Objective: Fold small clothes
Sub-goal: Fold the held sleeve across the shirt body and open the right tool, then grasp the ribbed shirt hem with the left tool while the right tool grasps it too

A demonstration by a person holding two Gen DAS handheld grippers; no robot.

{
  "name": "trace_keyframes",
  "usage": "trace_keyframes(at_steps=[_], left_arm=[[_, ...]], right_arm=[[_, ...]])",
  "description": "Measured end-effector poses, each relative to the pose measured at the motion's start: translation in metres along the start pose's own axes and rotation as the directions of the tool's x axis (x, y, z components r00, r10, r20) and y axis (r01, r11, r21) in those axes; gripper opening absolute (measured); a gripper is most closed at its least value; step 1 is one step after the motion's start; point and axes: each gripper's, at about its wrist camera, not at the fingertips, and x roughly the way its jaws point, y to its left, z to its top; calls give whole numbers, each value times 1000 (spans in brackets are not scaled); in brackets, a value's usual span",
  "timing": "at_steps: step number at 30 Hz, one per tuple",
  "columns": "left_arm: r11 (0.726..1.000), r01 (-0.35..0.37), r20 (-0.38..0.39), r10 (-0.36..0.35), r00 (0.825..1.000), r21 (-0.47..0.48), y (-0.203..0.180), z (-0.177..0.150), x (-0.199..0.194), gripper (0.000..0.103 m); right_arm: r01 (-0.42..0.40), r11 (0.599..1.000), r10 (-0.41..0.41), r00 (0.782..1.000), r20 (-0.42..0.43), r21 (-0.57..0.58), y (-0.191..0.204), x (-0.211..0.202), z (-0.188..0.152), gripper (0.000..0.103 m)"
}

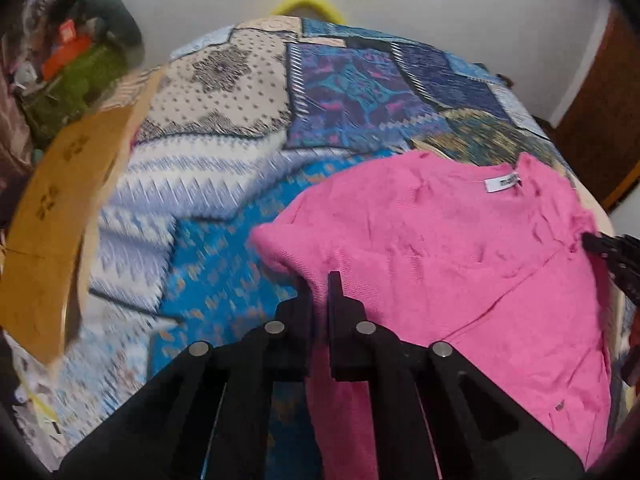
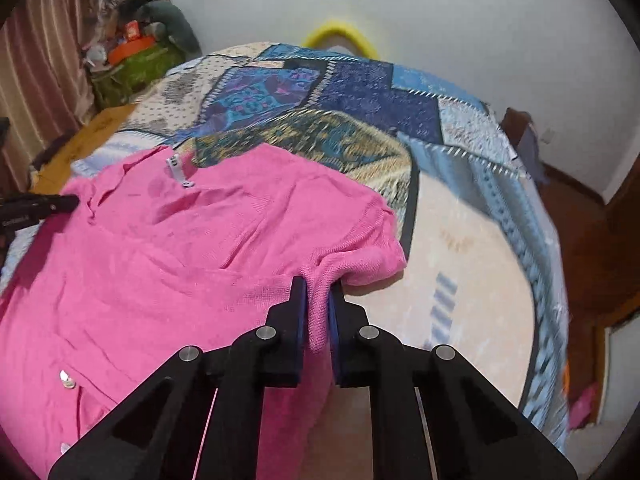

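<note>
Plainly, one pink knit top (image 1: pixel 460 248) lies spread on the bed, over a patchwork bedspread (image 1: pixel 340 92) of blue, cream and teal panels. Its white neck label (image 1: pixel 502 182) faces up near the far edge of the garment. Two grippers work it, one at each sleeve. The left gripper (image 1: pixel 320 292) has its fingers closed down on a pinch of pink fabric at the sleeve on that side, the cloth running down between them. The right gripper (image 2: pixel 318 300) is likewise clamped on the other sleeve's edge, a fold of knit squeezed between its blue pads. From the left wrist view, the right gripper's black tip pokes in at the frame's right edge, against the pink top; from the right wrist view, the left one shows at the far left.

Around the bed: one yellow curved object (image 2: pixel 340 34) at the far side against the white wall, one heap of bags and clutter (image 2: pixel 136 52) in the corner beside a brownish curtain (image 2: pixel 44 60), and an orange-brown patterned cloth (image 1: pixel 56 208) along the bed's edge. Nothing lies on the top itself.
</note>
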Motion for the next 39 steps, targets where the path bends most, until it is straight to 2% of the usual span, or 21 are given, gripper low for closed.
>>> trace_keyframes(at_steps=[5,7,9,10,12,15,23,28,30,32,34,35,37,38,39], left_arm=[[998,27,-38,-29,999,-64,9,10,6,6],[997,34,-30,-36,999,-65,7,3,-4,10],[999,25,-36,-27,999,-45,3,-8,-17,23],[999,24,-38,-26,999,-35,0,-14,-23,26],[1000,27,-41,-27,999,-9,-5,-32,-41,36],[999,40,-51,-40,998,6,-8,-57,-64,41],[997,71,-82,-69,994,14,-15,-129,-118,47],[991,133,-122,-132,984,-1,-21,-168,-134,48],[989,150,-133,-149,980,2,-26,-182,-136,48],[991,128,-100,-124,987,30,-32,-191,-141,47],[990,134,-80,-130,988,44,-36,-194,-144,22],[989,141,-80,-137,987,48,-39,-194,-145,4],[988,137,-60,-133,989,71,-43,-192,-147,5],[987,118,-43,-114,992,107,-47,-189,-148,5],[987,95,-33,-92,995,127,-49,-186,-146,4]], right_arm=[[1,999,-1,1000,0,33,-7,-8,11,12],[-8,1000,8,1000,-6,25,-5,-20,6,22],[-22,1000,22,1000,-10,10,-2,-35,-4,30],[-27,1000,27,1000,-13,2,0,-39,-7,34],[-42,999,42,999,-24,-18,5,-54,-20,39],[-68,997,67,997,-26,-35,13,-79,-41,44],[-125,992,124,991,-50,-19,29,-126,-97,51],[-136,991,134,986,-95,-12,36,-132,-136,52],[-147,989,147,982,-121,7,36,-126,-150,52],[-150,988,154,977,-148,35,37,-117,-162,52],[-162,984,172,974,-150,74,35,-109,-168,51],[-176,980,189,972,-138,97,33,-108,-168,47],[-222,968,237,961,-138,117,33,-106,-165,23],[-227,968,241,961,-138,110,35,-104,-160,18],[-224,971,235,962,-140,87,40,-102,-156,8]])
